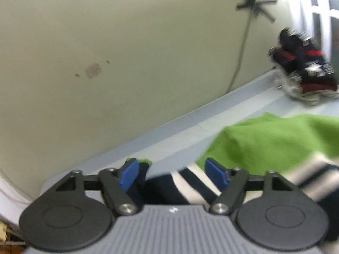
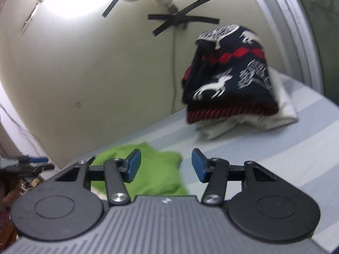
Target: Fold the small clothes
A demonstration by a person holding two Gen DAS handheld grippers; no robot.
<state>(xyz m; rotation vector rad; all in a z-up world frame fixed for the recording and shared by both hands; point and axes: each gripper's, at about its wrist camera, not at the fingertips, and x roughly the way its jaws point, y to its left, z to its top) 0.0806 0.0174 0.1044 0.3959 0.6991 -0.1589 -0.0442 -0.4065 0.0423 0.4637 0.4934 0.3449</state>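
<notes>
Striped bed sheet carries a green garment; both the left gripper and right gripper are seen open, nothing held. Opposite edges should be pinched evenly.

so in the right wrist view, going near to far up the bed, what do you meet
right tongs → green garment → bare striped sheet → white folded cloth under the navy reindeer sweater → taped cable on the wall
</notes>
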